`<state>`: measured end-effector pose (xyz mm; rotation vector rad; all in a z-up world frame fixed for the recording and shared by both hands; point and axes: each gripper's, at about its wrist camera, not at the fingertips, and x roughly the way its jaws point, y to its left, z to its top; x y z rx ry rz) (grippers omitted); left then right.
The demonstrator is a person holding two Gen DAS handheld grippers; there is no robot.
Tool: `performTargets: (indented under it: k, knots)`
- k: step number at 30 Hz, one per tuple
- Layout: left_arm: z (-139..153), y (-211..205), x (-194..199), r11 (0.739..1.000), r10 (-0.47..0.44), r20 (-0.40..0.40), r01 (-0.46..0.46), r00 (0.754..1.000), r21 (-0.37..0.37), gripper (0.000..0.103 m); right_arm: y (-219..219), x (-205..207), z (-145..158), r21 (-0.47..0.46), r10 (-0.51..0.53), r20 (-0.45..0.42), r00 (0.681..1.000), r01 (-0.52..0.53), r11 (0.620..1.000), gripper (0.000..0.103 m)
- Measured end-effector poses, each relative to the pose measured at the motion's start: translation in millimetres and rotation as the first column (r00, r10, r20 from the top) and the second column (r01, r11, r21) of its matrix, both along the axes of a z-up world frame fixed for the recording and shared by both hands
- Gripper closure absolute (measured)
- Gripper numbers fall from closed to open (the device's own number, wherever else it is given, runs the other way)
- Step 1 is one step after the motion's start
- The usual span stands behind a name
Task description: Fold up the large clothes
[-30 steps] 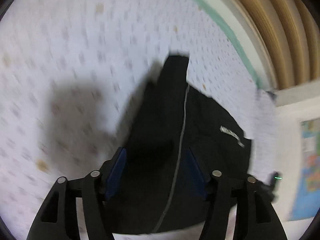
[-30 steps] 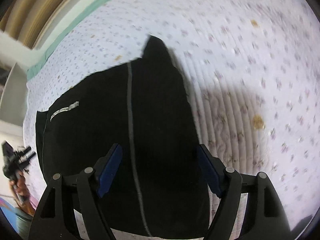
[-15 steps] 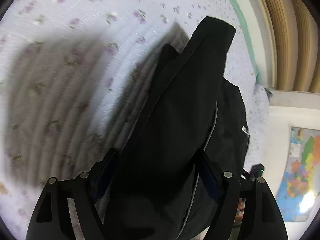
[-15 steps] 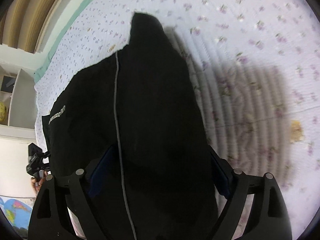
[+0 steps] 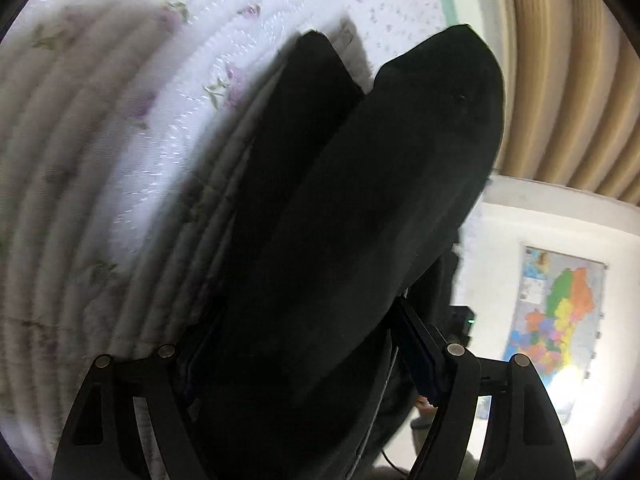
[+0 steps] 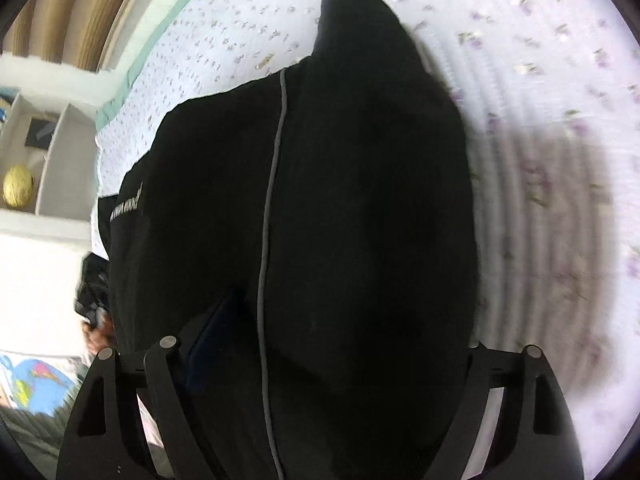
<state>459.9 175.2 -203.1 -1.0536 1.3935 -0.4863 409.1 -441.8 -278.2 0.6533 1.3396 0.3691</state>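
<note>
A large black garment (image 5: pixel 360 208) with a thin grey seam line (image 6: pixel 272 184) and a small white logo (image 6: pixel 128 204) hangs over a white floral quilt (image 5: pixel 120 120). My left gripper (image 5: pixel 304 360) has the cloth between its fingers, and the cloth drapes forward and covers most of the view. My right gripper (image 6: pixel 328 344) likewise has the garment between its fingers; a blue pad (image 6: pixel 208 340) shows at the left. The fingertips of both are hidden by the cloth.
The quilt (image 6: pixel 540 160) has a green border (image 6: pixel 132 76) at its far edge. Beyond it are tan curtains (image 5: pixel 568 72), a white wall with a coloured map (image 5: pixel 560 320), and a white shelf with a yellow ball (image 6: pixel 18 186).
Both grippers have dropped closer to the quilt and pushed forward with the garment. The cloth now fills much more of both views, and the far tip has doubled over.
</note>
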Motion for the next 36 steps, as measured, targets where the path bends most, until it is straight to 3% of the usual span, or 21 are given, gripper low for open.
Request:
performTargets:
  k: [1, 2, 3, 6, 11, 15, 20, 22, 26, 30, 36]
  knots:
    - [4.2, -0.7, -2.2, 1.000, 0.003, 0.002, -0.003, 1.000, 0.024, 0.025, 3.6, -0.3, 3.9, -0.016, -0.002, 0.010, 1.000, 0.002, 1.000, 0.017]
    - [9.7, -0.2, -6.9, 0.998, 0.006, 0.009, -0.007, 1.000, 0.057, 0.033, 6.6, -1.8, 8.3, -0.028, 0.002, 0.025, 1.000, -0.002, 1.000, 0.023]
    - [15.9, -1.1, -10.2, 0.996, 0.004, 0.020, -0.006, 1.000, 0.094, 0.043, 10.0, -5.1, 14.8, -0.040, 0.006, 0.043, 0.999, -0.005, 0.999, 0.034]
    - [44.1, -11.3, -21.2, 0.988, -0.002, 0.102, -0.014, 0.995, 0.156, 0.062, 16.9, -20.8, 40.4, -0.076, 0.013, 0.104, 0.994, -0.005, 0.997, 0.058]
    - [117.6, -42.3, -52.3, 0.989, -0.042, 0.271, 0.001, 0.962, 0.150, 0.067, 32.4, -48.5, 90.7, -0.064, 0.046, 0.227, 0.973, -0.032, 0.997, 0.067]
    - [172.1, -58.8, -86.5, 0.986, -0.080, 0.366, 0.020, 0.927, 0.166, 0.067, 52.5, -87.9, 141.6, -0.078, 0.094, 0.317, 0.944, -0.072, 0.994, 0.068]
    - [211.0, -52.7, -137.7, 0.992, -0.056, 0.413, 0.005, 0.909, 0.124, 0.067, 49.6, -139.4, 184.4, -0.063, 0.079, 0.378, 0.922, -0.059, 0.996, 0.068]
    - [210.1, -31.1, -155.4, 0.993, -0.054, 0.410, 0.005, 0.911, 0.118, 0.067, 51.3, -154.8, 192.3, -0.069, 0.084, 0.373, 0.924, -0.062, 0.996, 0.068]
    - [200.3, -27.1, -182.0, 0.990, -0.072, 0.367, 0.022, 0.927, 0.137, 0.067, 53.5, -165.4, 201.3, -0.111, 0.118, 0.336, 0.934, -0.086, 0.990, 0.068]
    - [175.6, -20.3, -204.4, 0.991, -0.054, 0.278, 0.018, 0.959, 0.132, 0.067, 65.2, -173.5, 183.7, -0.129, 0.122, 0.259, 0.958, -0.091, 0.987, 0.068]
    - [114.1, -2.6, -232.3, 0.989, 0.019, 0.171, -0.044, 0.985, 0.138, 0.064, 70.5, -177.4, 125.0, -0.142, 0.061, 0.128, 0.990, -0.043, 0.989, 0.068]
